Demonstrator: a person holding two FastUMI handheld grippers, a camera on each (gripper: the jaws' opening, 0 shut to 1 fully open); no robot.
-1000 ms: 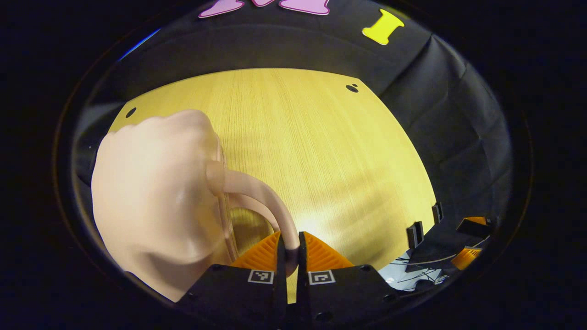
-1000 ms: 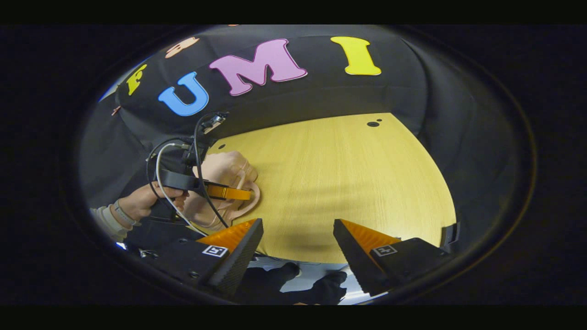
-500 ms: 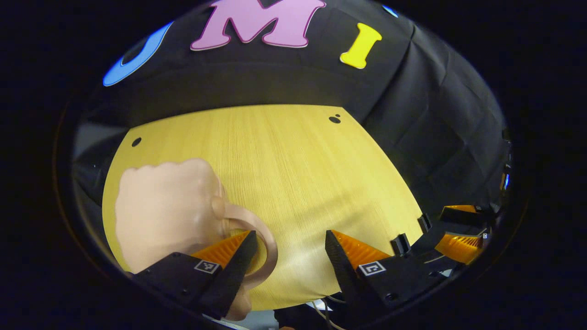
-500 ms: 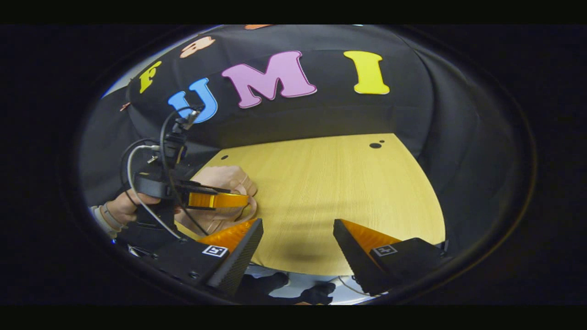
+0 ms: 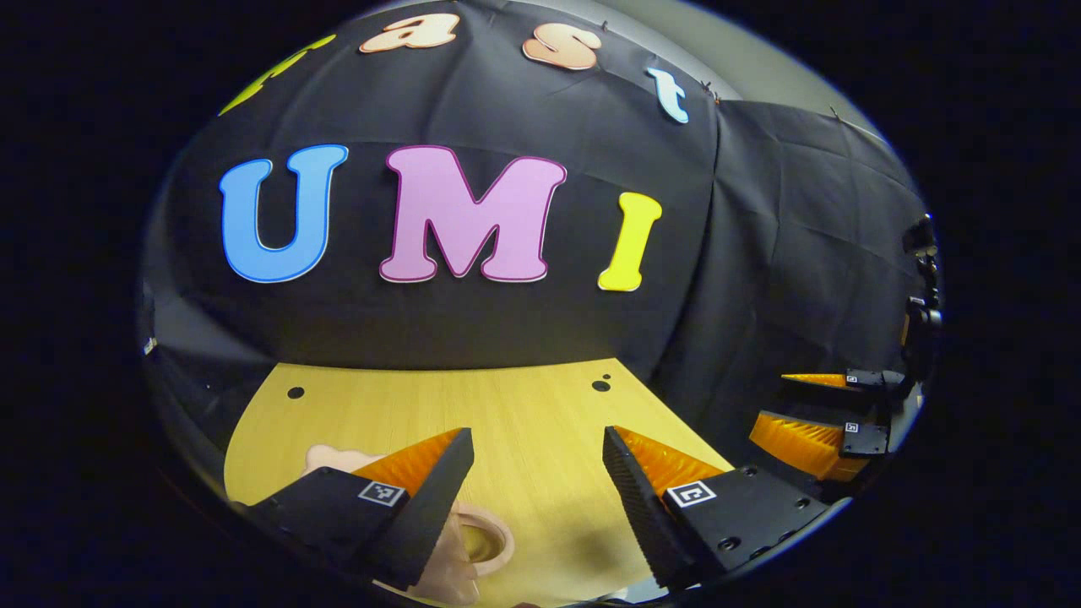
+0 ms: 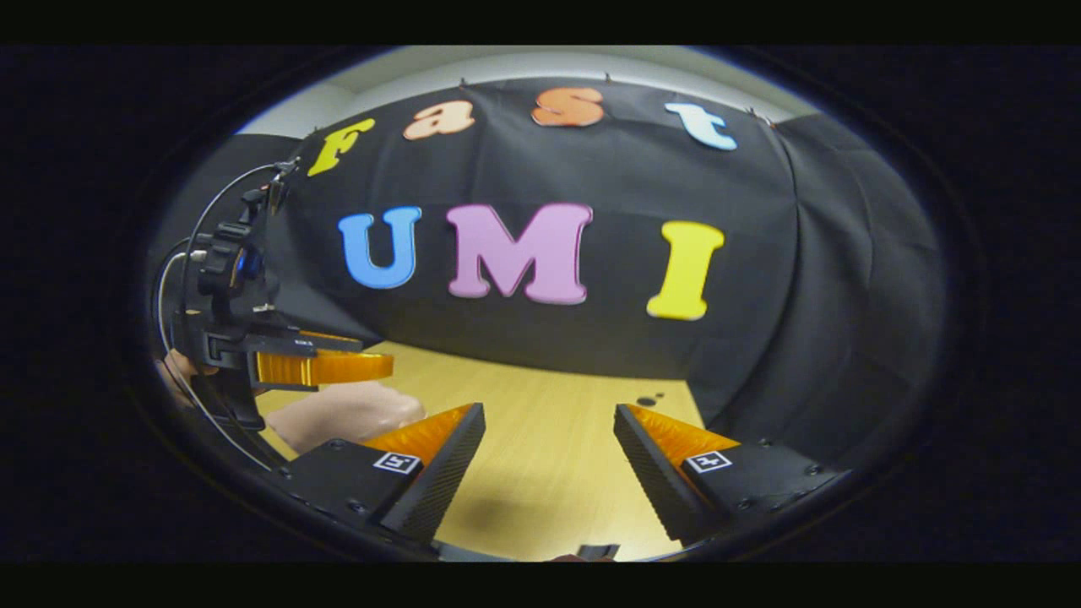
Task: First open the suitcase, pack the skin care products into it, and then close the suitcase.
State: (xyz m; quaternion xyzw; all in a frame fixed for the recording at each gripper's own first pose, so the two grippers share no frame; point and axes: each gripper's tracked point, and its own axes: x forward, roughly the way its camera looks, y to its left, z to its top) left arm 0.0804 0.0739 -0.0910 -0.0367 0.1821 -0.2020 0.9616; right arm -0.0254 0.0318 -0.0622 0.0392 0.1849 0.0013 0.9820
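Wooden table [image 5: 540, 405], both grippers raised level, fingers [image 5: 422, 473] spread apart

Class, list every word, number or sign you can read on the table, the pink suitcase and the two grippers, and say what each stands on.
Readable texts: none.
pink suitcase: plain, no lettering seen.
table: bare wood with small dark holes, no writing.
left gripper: a square black-and-white marker on each finger, a pattern, not text.
right gripper: the same kind of marker, no words or numbers.
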